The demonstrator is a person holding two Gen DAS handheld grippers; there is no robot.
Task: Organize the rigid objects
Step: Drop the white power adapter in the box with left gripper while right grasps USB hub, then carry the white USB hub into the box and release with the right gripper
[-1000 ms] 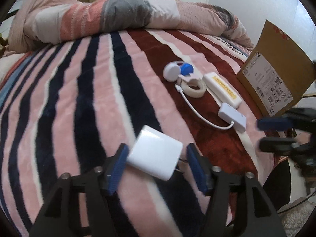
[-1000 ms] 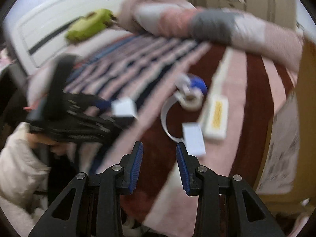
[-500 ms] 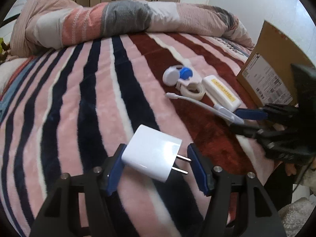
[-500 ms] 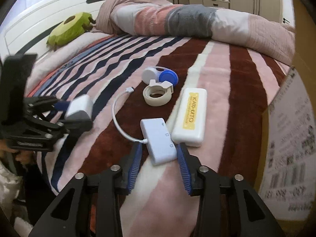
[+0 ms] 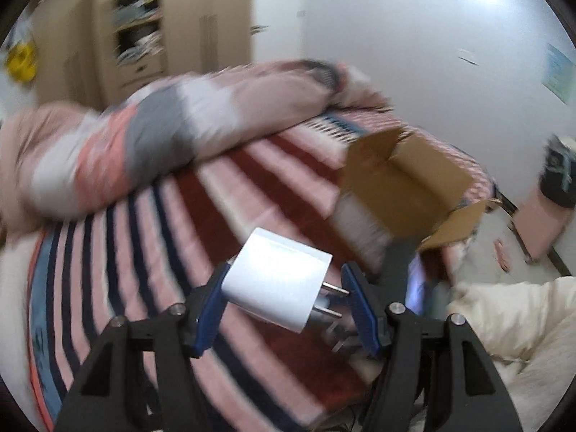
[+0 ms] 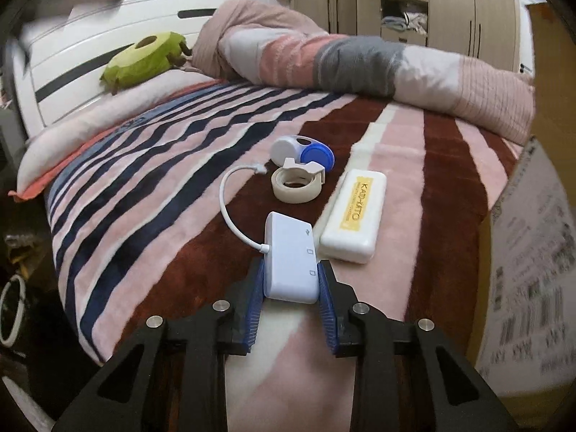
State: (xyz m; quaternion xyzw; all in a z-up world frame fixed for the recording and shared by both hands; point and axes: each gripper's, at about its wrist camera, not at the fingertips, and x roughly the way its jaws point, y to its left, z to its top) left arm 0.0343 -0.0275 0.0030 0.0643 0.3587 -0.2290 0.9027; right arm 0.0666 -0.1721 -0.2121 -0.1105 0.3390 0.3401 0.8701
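Observation:
My left gripper (image 5: 284,295) is shut on a white plug charger (image 5: 275,284), prongs to the right, and holds it in the air above the striped bed, short of the open cardboard box (image 5: 406,187). My right gripper (image 6: 289,280) has its jaws around the near end of a white USB hub (image 6: 289,259) with a white cable, which lies on the blanket; both pads touch its sides. Beyond the hub lie a white case with a yellow label (image 6: 354,216), a tape roll (image 6: 297,185) and a white and blue contact lens case (image 6: 302,151).
A rolled pink and grey duvet (image 6: 360,61) lies across the far side of the bed. A green plush toy (image 6: 144,57) sits by the headboard. The box's labelled side (image 6: 529,270) stands at the right edge. Wardrobes stand behind.
My left gripper has lifted the charger and swung right toward the open box. My right gripper has moved forward and closed around the USB hub.

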